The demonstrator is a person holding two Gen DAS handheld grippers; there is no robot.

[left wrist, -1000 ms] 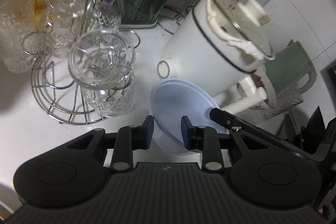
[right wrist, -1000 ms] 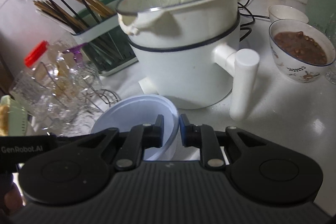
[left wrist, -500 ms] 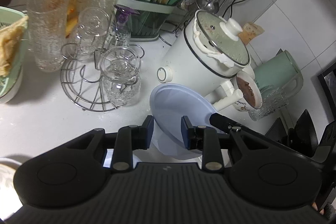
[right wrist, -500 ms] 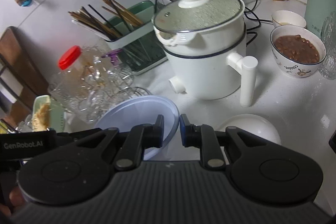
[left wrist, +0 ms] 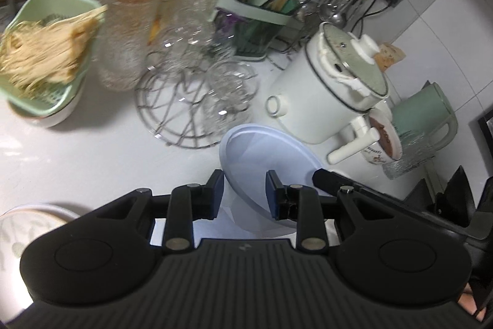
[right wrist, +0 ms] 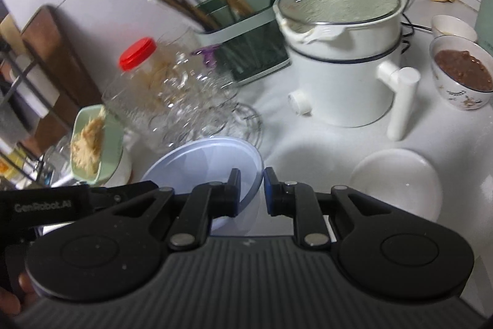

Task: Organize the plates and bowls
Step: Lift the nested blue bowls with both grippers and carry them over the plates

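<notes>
I am holding the pale blue bowl (left wrist: 265, 156) up above the white counter (left wrist: 77, 150) with both tools: my left gripper (left wrist: 242, 195) is pinching its near rim, jaws narrowed on it, and my right gripper (right wrist: 250, 191) is clamping the rim's right edge, jaws nearly together. The bowl is hanging near the wire glass rack (left wrist: 185, 116), left of the white lidded pot (right wrist: 342, 51). A white plate (right wrist: 397, 184) is lying on the counter to the right.

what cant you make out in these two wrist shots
- Blue bowl, left wrist view: near side and base hidden behind the left gripper.
- Glasses on the wire rack, both views: motion blur, no count.
- Patterned plate, left view: cut off by the frame edge.
</notes>
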